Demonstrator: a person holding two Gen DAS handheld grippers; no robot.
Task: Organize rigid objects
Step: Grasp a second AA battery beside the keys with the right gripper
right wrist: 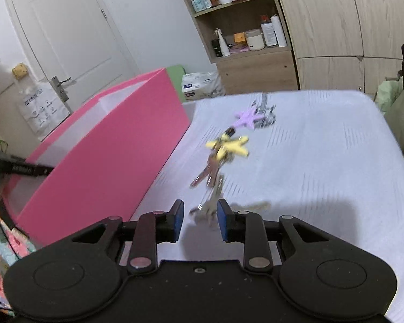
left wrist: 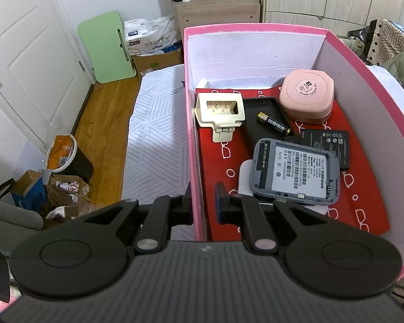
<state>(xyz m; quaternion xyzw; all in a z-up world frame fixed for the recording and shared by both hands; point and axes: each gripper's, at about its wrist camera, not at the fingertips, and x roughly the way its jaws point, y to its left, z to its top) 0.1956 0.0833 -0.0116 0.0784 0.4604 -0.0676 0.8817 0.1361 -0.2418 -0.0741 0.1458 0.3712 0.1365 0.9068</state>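
white bedspread [right wrist: 309, 161] under my open right gripper [right wrist: 199, 219], blurred keys [right wrist: 212, 172] just ahead; left gripper [left wrist: 202, 204] clamps the pink box [left wrist: 194, 161] wall.

Left gripper [left wrist: 202, 202]: jaws clamped on the pink box wall [left wrist: 192, 161], tilted downward. Right gripper [right wrist: 199, 220]: jaws apart, nothing gripped.

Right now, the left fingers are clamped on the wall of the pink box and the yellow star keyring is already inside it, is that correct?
Not quite: the yellow star keyring lies on the bed outside the pink box, as the right wrist view shows. The left fingers do clamp its wall.
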